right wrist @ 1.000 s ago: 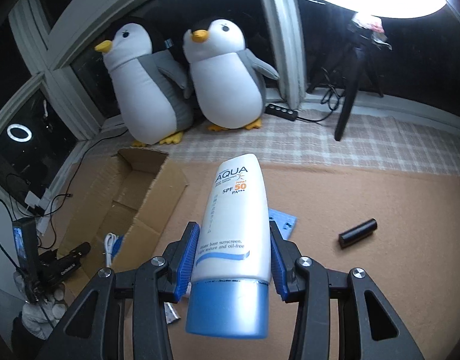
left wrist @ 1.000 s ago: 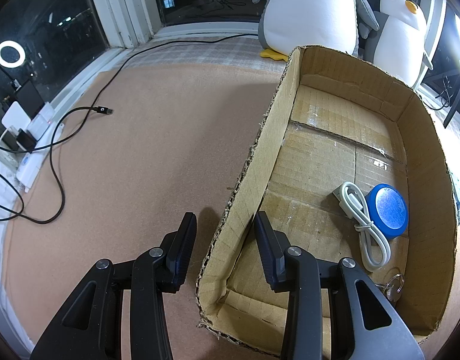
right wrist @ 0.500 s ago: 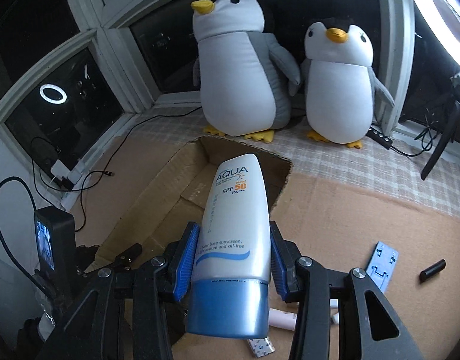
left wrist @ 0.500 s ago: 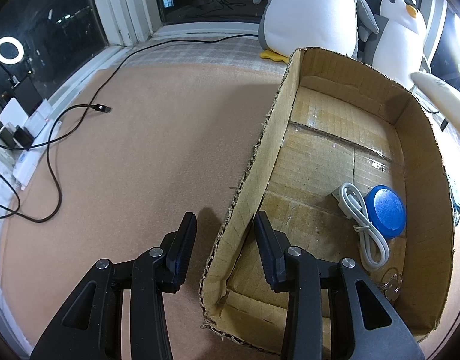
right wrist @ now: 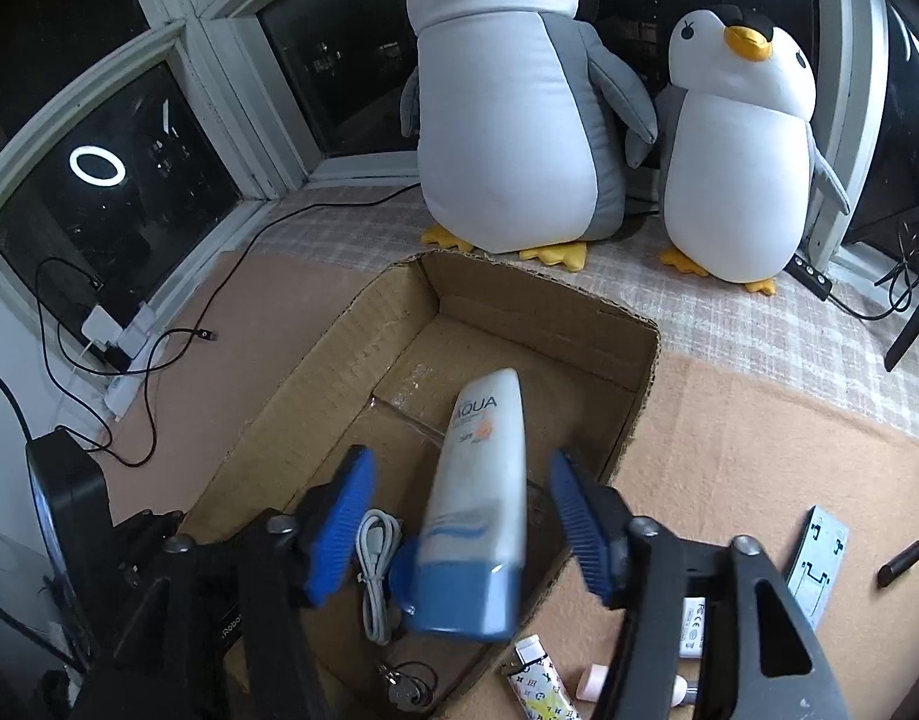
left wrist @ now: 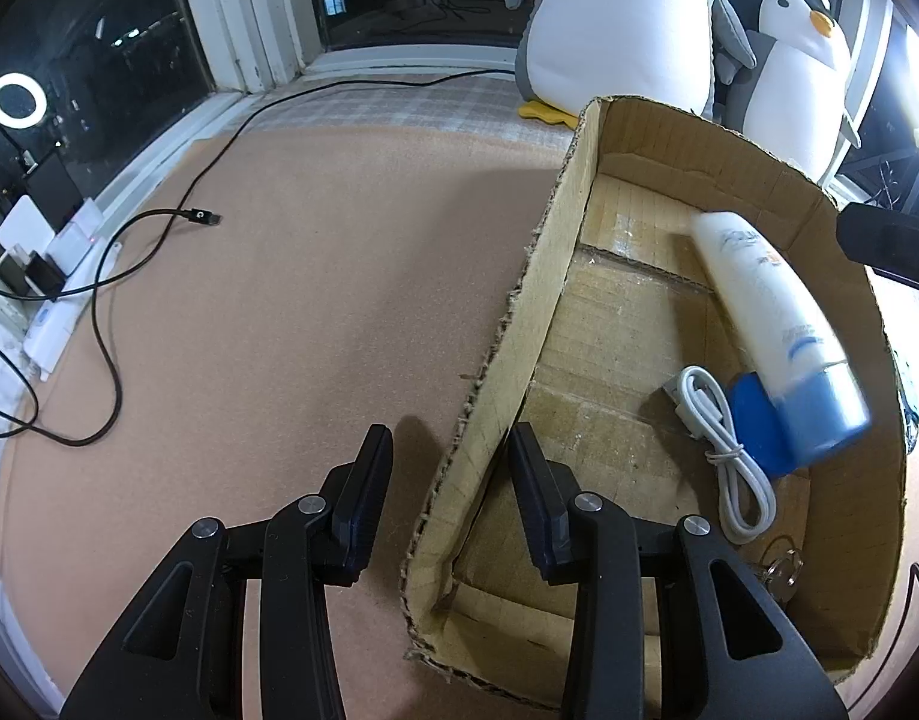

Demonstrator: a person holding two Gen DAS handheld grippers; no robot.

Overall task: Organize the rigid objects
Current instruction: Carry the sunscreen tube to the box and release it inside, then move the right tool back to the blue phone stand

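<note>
The right tool (right wrist: 459, 531) was open, its blue pads wide apart, and the sunscreen tube (right wrist: 480, 504) was between them without touching either. The tube looked blurred, so I judge it was just released and falling into the cardboard box (right wrist: 537, 312); whether it already rested on the bottom I cannot tell. In the left wrist view the same tube (left wrist: 771, 324) lay tilted inside the box (left wrist: 543, 300), its blue cap over the blue round object (left wrist: 756, 426) and near the white cable (left wrist: 729, 450).

The left tool (left wrist: 450, 492) was also open and gripped nothing; its two fingers stood on either side of the box's side wall, seemingly to steady it.

So the task seemed partly done: the cable, the blue round object, a key ring (right wrist: 408, 687) and now the tube were in the box. Left outside on the counter (right wrist: 759, 432) were a patterned lighter (right wrist: 540, 681), a pink item (right wrist: 600, 681), a pale blue bracket (right wrist: 816, 567) and a small black cylinder (right wrist: 903, 564).
</note>
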